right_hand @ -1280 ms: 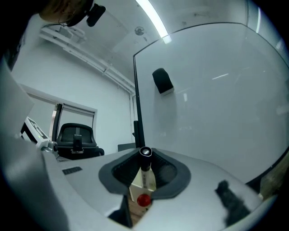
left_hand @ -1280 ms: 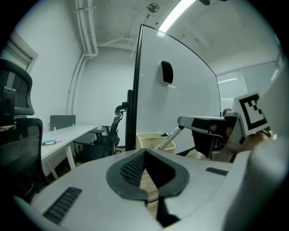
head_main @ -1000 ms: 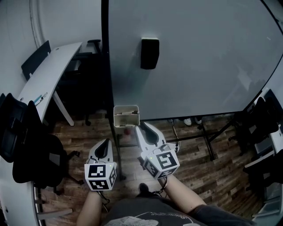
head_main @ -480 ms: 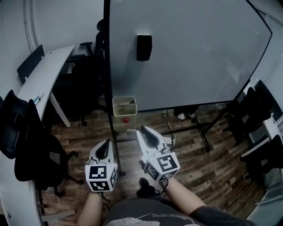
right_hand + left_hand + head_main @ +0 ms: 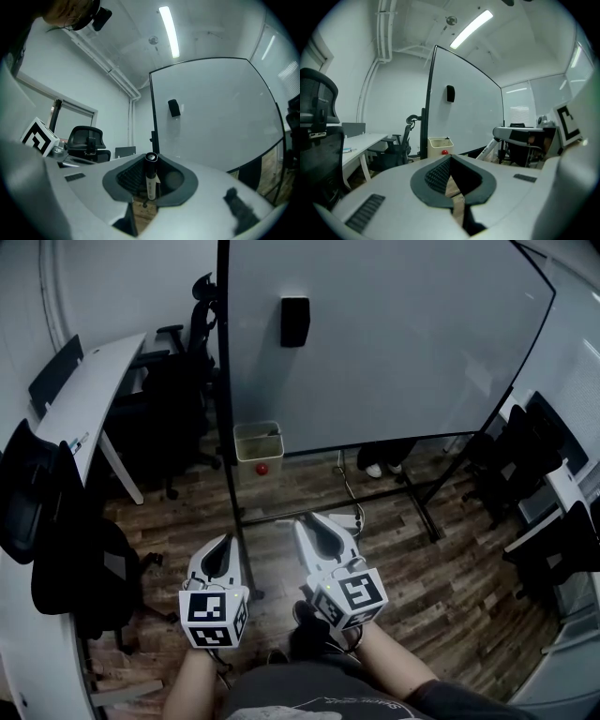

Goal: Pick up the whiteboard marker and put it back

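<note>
Right gripper point(image 5: 151, 160) jaws clamp the whiteboard marker point(image 5: 150, 180) upright, black cap uppermost. The whiteboard point(image 5: 220, 112) stands ahead, with a black eraser point(image 5: 174, 108) mounted on its face.

An office or meeting room: a standing whiteboard point(image 5: 394, 343), a white desk point(image 5: 94, 390) and black swivel chairs point(image 5: 183, 390).

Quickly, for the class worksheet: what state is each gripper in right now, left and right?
Left gripper: jaws closed, nothing between them.
Right gripper: jaws closed on the whiteboard marker.
</note>
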Demonstrator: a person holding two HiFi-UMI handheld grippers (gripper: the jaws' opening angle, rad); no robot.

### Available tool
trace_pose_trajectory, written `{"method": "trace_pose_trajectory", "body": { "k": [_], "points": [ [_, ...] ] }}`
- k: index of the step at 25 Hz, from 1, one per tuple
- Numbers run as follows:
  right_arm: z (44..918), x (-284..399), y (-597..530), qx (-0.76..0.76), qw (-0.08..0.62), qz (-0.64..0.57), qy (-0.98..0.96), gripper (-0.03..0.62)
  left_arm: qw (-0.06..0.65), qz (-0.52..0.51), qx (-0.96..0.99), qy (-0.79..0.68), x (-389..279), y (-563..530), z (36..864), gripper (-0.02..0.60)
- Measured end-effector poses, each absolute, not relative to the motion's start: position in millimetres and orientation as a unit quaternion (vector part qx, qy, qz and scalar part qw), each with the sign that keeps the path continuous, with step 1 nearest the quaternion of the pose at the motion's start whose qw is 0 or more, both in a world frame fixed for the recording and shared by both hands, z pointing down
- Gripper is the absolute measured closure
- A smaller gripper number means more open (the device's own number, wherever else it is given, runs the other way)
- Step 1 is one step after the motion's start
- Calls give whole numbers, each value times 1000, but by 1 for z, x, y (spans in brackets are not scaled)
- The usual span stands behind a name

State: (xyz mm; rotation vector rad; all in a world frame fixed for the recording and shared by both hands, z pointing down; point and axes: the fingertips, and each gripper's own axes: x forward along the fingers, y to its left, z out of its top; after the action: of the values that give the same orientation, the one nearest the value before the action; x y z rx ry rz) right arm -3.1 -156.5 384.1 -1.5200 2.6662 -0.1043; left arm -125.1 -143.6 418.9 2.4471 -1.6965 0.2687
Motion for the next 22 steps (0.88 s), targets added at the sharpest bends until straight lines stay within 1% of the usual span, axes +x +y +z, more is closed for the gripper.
{"method": "trace_pose_trajectory", "body": {
  "k": [10, 22],
  "points": [
    [391, 12, -126, -512, 30, -42, 857, 513, 63, 91, 821, -560, -118, -115, 415, 569],
    [394, 21, -118, -522, 29, -42, 851, 513, 69, 80, 821, -561, -118, -112, 414, 568]
  ]
}}
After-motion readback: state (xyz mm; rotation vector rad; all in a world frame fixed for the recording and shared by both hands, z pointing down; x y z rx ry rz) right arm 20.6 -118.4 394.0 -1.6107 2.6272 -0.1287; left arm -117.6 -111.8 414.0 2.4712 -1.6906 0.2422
